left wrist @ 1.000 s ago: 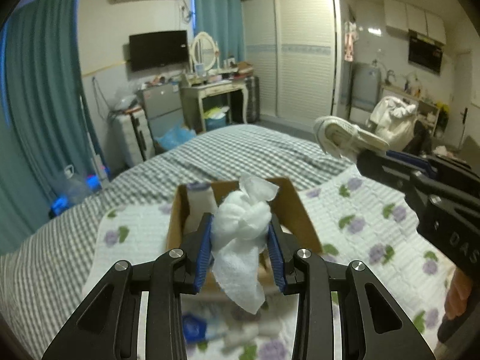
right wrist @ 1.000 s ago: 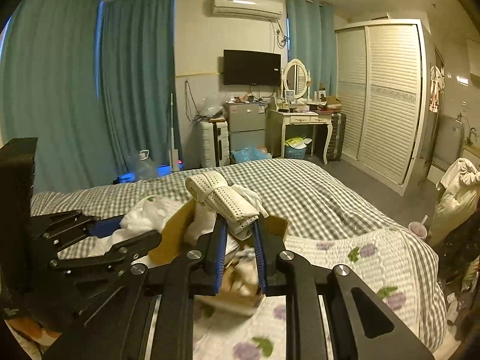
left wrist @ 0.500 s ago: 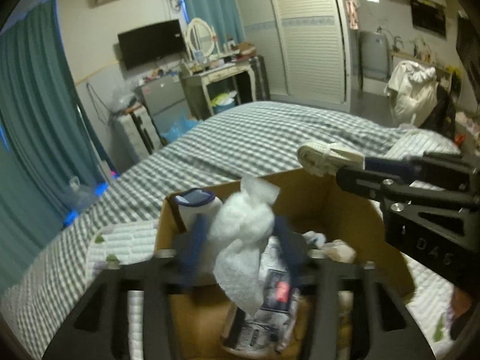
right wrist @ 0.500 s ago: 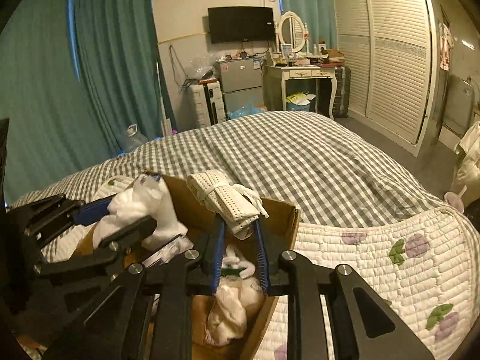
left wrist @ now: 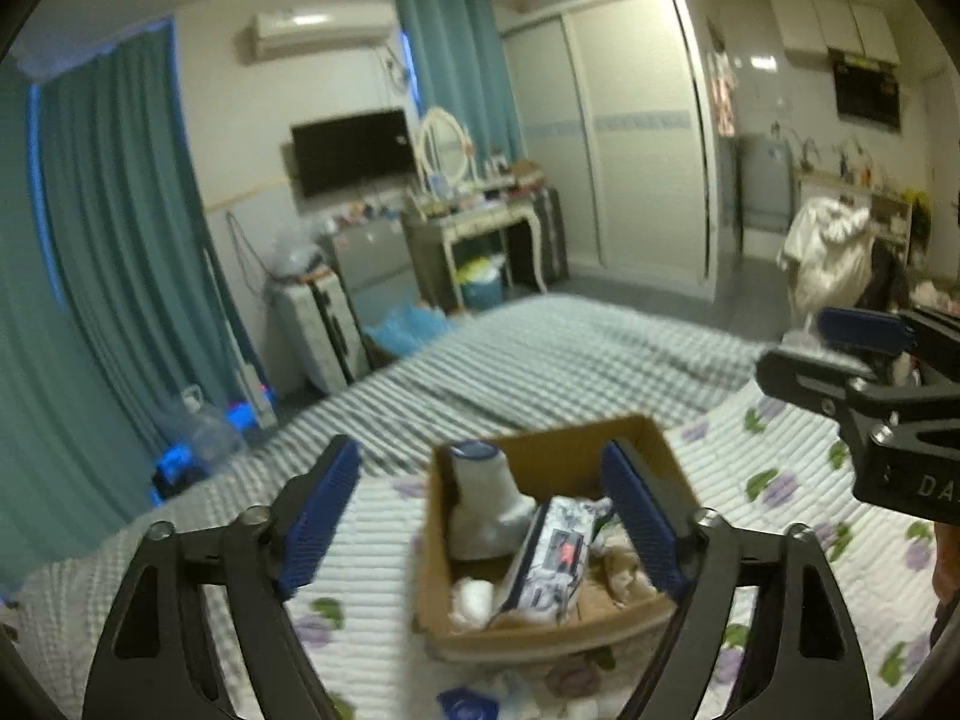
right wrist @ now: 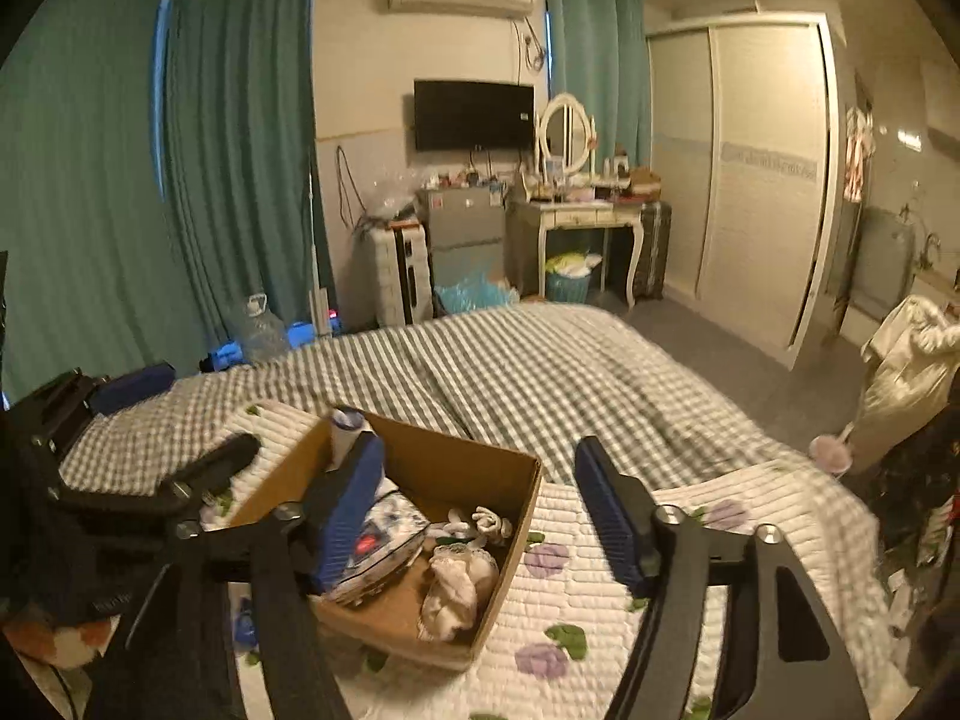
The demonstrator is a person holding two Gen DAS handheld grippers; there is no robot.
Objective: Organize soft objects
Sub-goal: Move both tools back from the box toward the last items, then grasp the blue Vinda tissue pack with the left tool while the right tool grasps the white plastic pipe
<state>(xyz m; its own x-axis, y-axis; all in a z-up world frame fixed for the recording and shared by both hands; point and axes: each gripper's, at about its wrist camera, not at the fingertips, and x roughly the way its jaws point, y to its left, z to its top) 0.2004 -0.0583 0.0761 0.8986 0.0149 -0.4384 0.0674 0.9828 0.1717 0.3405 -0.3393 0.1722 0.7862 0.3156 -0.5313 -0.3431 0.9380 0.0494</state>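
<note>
The only legible writing was "DA" on the right gripper (left wrist: 840, 354) body, at 3 o'clock in the left wrist view. Half a second earlier both grippers gripped soft items; now the left gripper (left wrist: 486, 516) and the right gripper (right wrist: 480, 510) had fingers spread wide and empty. The white cloth and rolled socks (right wrist: 459, 591) lay inside the cardboard box (left wrist: 624, 444) on the bed (right wrist: 540, 372), beside a printed pouch (left wrist: 549, 564) and a white bottle (left wrist: 483, 492).
</note>
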